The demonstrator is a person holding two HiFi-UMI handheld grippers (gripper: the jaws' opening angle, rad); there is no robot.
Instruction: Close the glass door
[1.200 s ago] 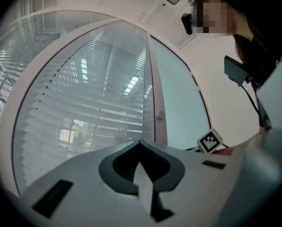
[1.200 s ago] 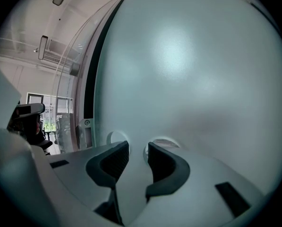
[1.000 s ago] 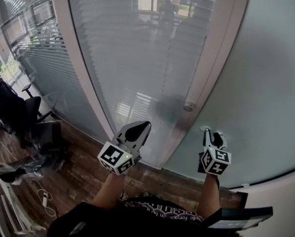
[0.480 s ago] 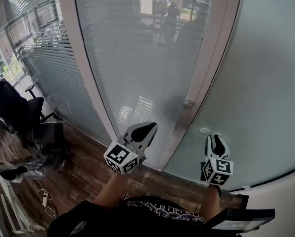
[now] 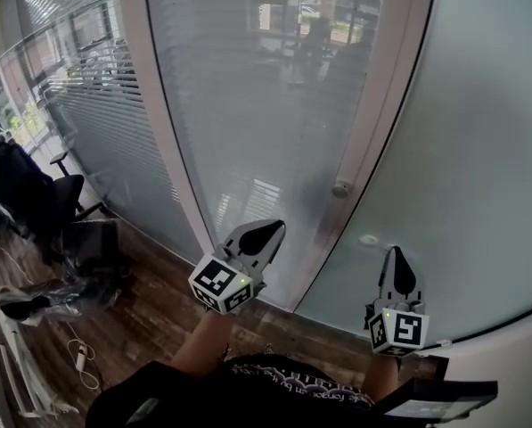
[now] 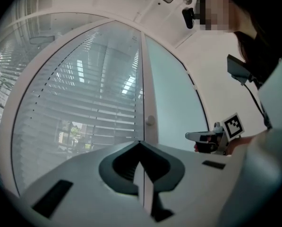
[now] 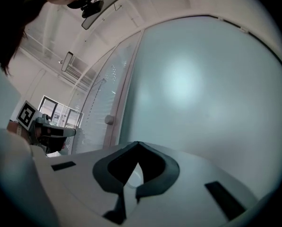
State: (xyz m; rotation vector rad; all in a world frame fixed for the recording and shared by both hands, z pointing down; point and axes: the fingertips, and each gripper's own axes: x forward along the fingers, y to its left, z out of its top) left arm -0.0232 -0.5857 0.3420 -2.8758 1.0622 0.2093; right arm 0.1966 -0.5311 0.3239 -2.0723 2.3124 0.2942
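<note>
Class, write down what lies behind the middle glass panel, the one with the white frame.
Horizontal blind slats fill the glass panel and cover the room beyond. A faint bright window shape shows near the top, but whether it is seen through the glass or reflected is unclear.

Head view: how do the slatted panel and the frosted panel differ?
The slatted panel shows horizontal blinds; the frosted panel is plain and milky. A round knob sits on the slatted panel's pale frame; the frosted panel carries a small fitting near its edge. Both reach the floor.

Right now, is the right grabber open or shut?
Shut. The right gripper's jaws have just closed together, with their tips meeting and nothing held between them.
</note>
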